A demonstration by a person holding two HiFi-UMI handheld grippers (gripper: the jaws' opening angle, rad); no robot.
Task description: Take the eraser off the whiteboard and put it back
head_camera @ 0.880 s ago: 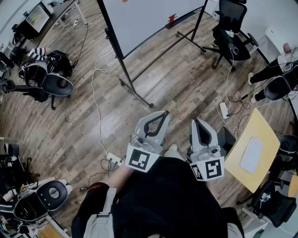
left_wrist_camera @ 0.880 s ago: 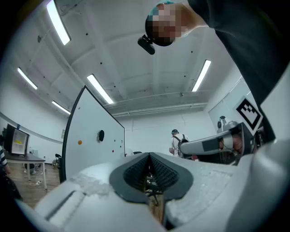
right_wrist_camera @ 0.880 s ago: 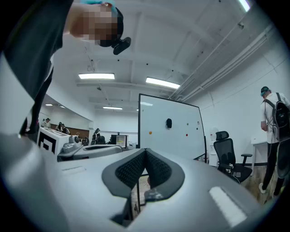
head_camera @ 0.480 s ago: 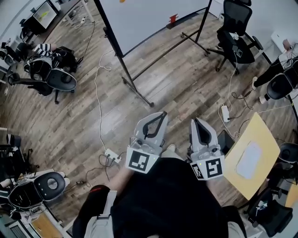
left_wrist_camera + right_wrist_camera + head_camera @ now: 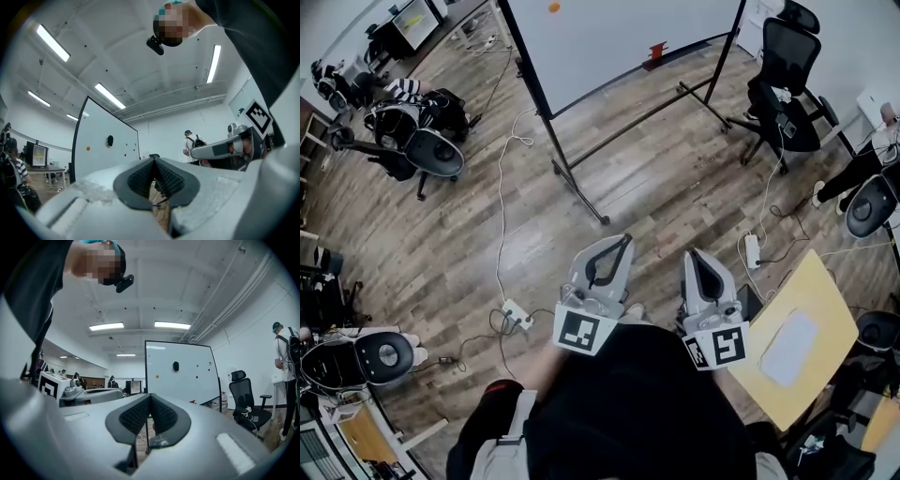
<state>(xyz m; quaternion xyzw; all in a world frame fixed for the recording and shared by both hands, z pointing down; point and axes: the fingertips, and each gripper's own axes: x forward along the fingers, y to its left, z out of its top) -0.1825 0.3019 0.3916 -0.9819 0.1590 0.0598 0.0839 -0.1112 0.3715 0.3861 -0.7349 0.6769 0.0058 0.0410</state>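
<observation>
Both grippers are held out side by side, about level, in front of the person's dark torso.

Left gripper [image 5: 626, 238] — jaws closed tip to tip, nothing between them. Right gripper [image 5: 693, 253] — likewise closed and empty. Neither touches anything.

Eraser [image 5: 176, 366] — a small black shape stuck on the face of the whiteboard [image 5: 609, 37]. It is well ahead of both grippers and above the line of their jaws. It sits a little left of the left gripper's jaws and a little right of the right gripper's. An orange dot [image 5: 554, 7] sits on the board to its left.

Against the earlier frames:
- The grippers keep the same pose and the same closed jaws.
- The scene has shifted in the head view, and more of the board's face shows ahead of the gripper tips.
- The red item [image 5: 656, 50] on the board's lower rail has dropped lower in the picture.
- The black chair [image 5: 787, 94], ahead and right of the right gripper, has also dropped lower.
- The yellow table [image 5: 811, 281], right of the right gripper, has slid down the frame.
- The power strip [image 5: 517, 313] on the wood floor [image 5: 656, 178], left of the left gripper, has barely shifted.
</observation>
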